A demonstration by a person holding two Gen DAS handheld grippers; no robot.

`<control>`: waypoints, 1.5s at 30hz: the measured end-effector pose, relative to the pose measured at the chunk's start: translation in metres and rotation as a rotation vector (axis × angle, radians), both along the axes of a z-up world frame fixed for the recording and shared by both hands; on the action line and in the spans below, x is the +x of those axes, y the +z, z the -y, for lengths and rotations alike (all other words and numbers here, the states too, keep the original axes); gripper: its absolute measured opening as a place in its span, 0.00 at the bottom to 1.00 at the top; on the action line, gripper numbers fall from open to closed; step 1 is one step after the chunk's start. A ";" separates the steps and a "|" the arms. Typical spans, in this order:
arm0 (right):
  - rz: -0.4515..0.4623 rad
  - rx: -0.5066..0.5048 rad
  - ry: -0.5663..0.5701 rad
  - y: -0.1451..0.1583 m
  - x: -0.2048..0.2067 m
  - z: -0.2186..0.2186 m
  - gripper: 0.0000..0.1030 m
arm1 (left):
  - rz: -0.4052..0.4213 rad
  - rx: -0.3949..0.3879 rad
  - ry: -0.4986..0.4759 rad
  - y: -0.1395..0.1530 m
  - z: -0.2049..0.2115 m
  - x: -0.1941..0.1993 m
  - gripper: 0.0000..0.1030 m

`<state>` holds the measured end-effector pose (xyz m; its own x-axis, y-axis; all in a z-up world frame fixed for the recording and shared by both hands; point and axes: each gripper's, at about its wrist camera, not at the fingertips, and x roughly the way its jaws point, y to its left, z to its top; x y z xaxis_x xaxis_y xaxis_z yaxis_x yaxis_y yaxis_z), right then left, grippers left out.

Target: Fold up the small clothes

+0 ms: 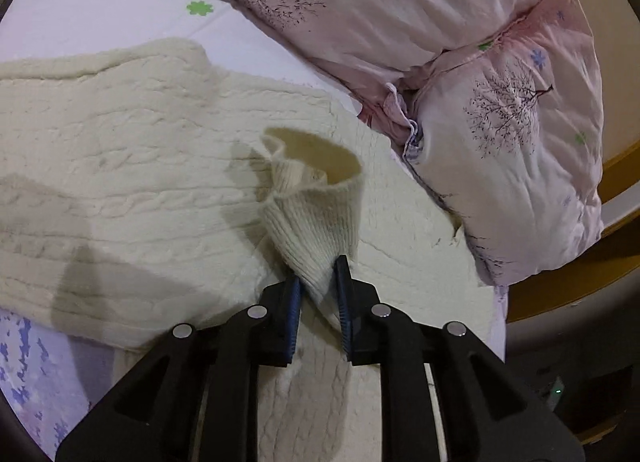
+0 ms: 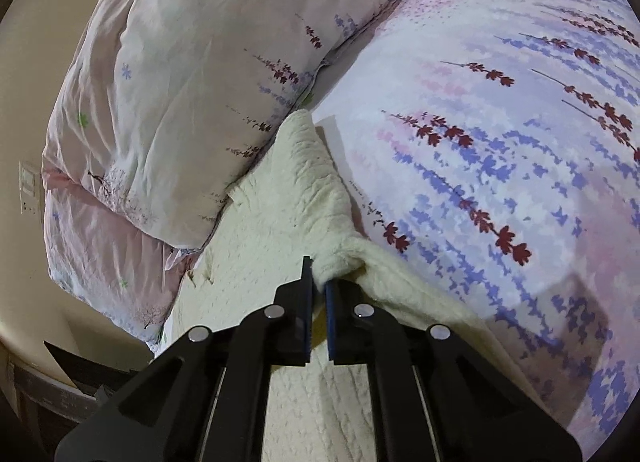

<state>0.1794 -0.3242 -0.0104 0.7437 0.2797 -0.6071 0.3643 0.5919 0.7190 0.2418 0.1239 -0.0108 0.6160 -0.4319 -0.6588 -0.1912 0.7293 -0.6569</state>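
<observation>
The cream knitted sweater (image 1: 132, 142) lies spread on the bed, its cable-knit body filling the left wrist view from 9 o'clock across to the middle. Its ribbed cuff (image 1: 316, 198) stands up off the body with the opening gaping toward 12 o'clock. That looks like a sleeve end lifted so it can be carried across the body, which would be the sleeve-in stage of a fold.

The left tool (image 1: 318, 282) is clamped on the narrow base of that cuff, its blue-padded fingers (image 1: 294, 294) pressing the rib from both sides. Gripping low on the cuff lets the opening flare freely instead of being crushed.

In the right wrist view the right tool (image 2: 319, 282) is pinched on a thick bunched edge of the sweater (image 2: 296, 190), with a nub of knit poking out just beyond the tips. I cannot tell which part of the garment this edge is. Holding it likely keeps the body taut while the sleeve travels.

Beyond the garment, the lavender-print bedsheet (image 2: 500, 122) runs from 12 to 4 o'clock in the right view. A crumpled pink duvet (image 1: 460, 22) with tree prints borders the sweater from 12 to 4 o'clock in the left view, touching its far edge. That leaves the fold little spare room on that side.
</observation>
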 end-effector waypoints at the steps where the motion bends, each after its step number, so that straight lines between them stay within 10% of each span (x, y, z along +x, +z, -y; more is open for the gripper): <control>1: 0.003 -0.003 -0.009 0.001 -0.001 0.001 0.05 | 0.004 -0.001 0.002 0.002 0.000 -0.001 0.24; 12: 0.023 0.110 -0.065 -0.004 -0.007 0.021 0.21 | 0.003 -0.073 -0.072 0.006 0.002 -0.001 0.55; 17: 0.039 0.067 -0.083 0.002 -0.009 0.021 0.06 | 0.002 -0.054 -0.083 0.006 0.001 -0.001 0.49; 21: -0.001 0.043 -0.074 -0.003 -0.011 0.019 0.06 | -0.019 -0.002 -0.091 0.004 -0.003 -0.006 0.26; 27: -0.037 -0.101 -0.067 0.015 -0.026 0.011 0.36 | -0.035 0.096 -0.098 0.009 -0.018 -0.019 0.17; 30: -0.012 -0.236 -0.085 0.038 -0.038 0.002 0.38 | -0.023 0.068 -0.094 0.015 -0.037 -0.036 0.29; 35: 0.071 -0.378 0.096 0.070 -0.027 -0.044 0.42 | 0.023 0.032 0.033 0.024 -0.090 -0.090 0.67; 45: 0.088 -0.359 0.417 0.062 -0.006 -0.121 0.45 | 0.016 -0.156 0.455 0.002 -0.205 -0.173 0.65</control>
<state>0.1734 -0.2030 0.0520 0.6665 0.3484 -0.6591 -0.0060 0.8866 0.4626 0.0688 0.3286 -0.0090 0.7752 -0.2091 -0.5962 -0.4569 0.4662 -0.7576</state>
